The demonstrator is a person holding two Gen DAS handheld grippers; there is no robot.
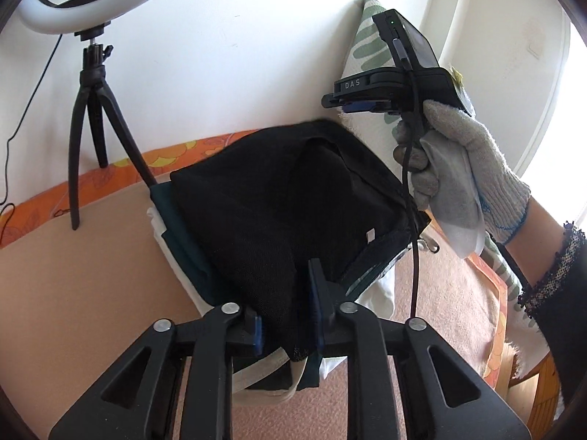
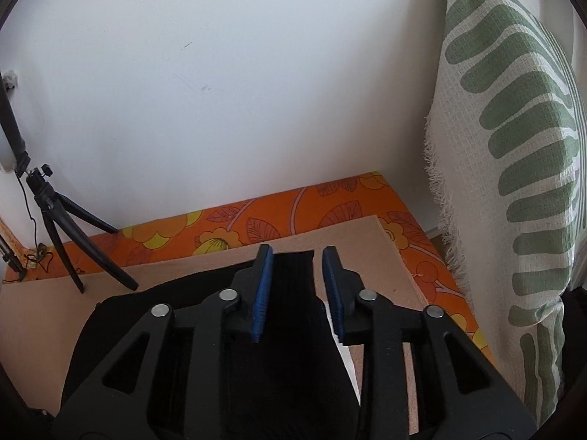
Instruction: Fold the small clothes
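A black garment lies on top of a stack of folded clothes, over a dark teal piece and a white piece, on a beige mat. My left gripper is open, its blue pads either side of the black garment's near edge. The right gripper's body is held above the stack's far right corner by a gloved hand. In the right wrist view, my right gripper is open over a corner of the black garment, pads apart.
A ring light on a black tripod stands at the back left by the white wall. An orange floral cloth lies under the mat. A green-and-white patterned cushion leans at the right.
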